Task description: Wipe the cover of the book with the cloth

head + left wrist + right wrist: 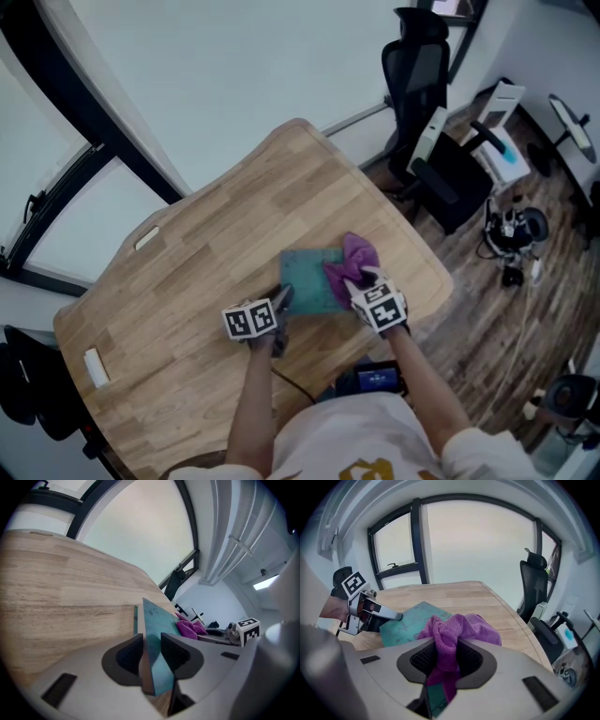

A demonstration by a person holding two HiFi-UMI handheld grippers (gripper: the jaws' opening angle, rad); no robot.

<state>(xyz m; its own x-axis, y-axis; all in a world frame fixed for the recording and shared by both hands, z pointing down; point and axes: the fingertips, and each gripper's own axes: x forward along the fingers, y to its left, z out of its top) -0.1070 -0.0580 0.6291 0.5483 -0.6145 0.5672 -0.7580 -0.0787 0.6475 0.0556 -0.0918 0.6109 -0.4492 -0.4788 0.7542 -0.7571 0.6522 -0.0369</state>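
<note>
A teal book (309, 277) lies on the wooden table (187, 281), near its front right edge. My left gripper (281, 302) is shut on the book's left edge; the left gripper view shows the cover (157, 634) clamped between both pads. A purple cloth (352, 261) rests on the book's right part. My right gripper (361, 286) is shut on that cloth, and the right gripper view shows the cloth (450, 634) bunched between its pads above the book (405, 623). My left gripper (396, 616) shows at the left of that view.
A black office chair (417, 66) stands beyond the table's far right corner, with a low cart (459, 169) beside it. Two small white items (96, 367) (146, 238) lie on the table's left part. Windows run along the far side.
</note>
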